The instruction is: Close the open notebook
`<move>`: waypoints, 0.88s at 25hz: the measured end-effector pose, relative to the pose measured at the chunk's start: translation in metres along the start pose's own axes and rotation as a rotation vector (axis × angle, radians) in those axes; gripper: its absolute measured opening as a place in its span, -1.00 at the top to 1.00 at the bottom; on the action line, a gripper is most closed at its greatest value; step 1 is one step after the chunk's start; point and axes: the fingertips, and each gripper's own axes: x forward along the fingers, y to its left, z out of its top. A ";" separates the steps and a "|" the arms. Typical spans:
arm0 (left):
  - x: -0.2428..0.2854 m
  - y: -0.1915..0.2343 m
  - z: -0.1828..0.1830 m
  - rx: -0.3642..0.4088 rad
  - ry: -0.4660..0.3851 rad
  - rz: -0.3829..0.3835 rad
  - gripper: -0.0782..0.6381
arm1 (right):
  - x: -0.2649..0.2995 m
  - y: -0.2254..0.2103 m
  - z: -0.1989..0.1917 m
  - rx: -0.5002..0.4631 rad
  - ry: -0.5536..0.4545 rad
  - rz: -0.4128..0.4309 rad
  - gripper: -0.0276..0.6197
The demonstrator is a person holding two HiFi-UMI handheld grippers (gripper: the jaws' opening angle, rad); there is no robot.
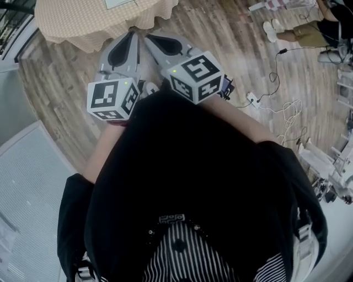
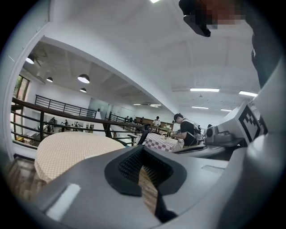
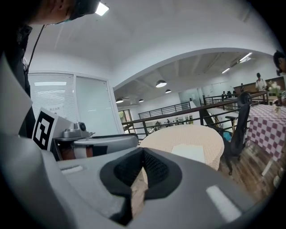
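Observation:
A white notebook [image 3: 190,152] lies flat on a round table [image 3: 196,134] with a beige checked cloth; in the head view only its corner [image 1: 118,3] shows at the top edge. Both grippers are held close together in front of the person's body and point toward that table [image 1: 83,25], still short of it above the wooden floor. My left gripper [image 1: 131,35] is shut with nothing in it, its fingertips meeting [image 2: 143,147]. My right gripper [image 1: 149,38] is shut and empty too [image 3: 143,150].
An office chair [image 3: 239,129] stands right of the round table, with a purple checked table [image 3: 268,123] beyond it. Cables and a power strip [image 1: 259,102] lie on the floor to the right. A railing [image 2: 67,117] runs behind the table, and a grey ribbed panel [image 1: 27,182] is at the left.

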 end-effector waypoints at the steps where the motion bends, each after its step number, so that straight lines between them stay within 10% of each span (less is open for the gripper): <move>1: -0.002 0.006 -0.001 0.004 0.002 0.002 0.80 | 0.007 0.003 -0.001 0.001 0.005 0.008 0.91; 22: 0.040 0.106 0.014 -0.040 -0.017 0.094 0.79 | 0.121 -0.017 0.027 -0.017 0.053 0.112 0.91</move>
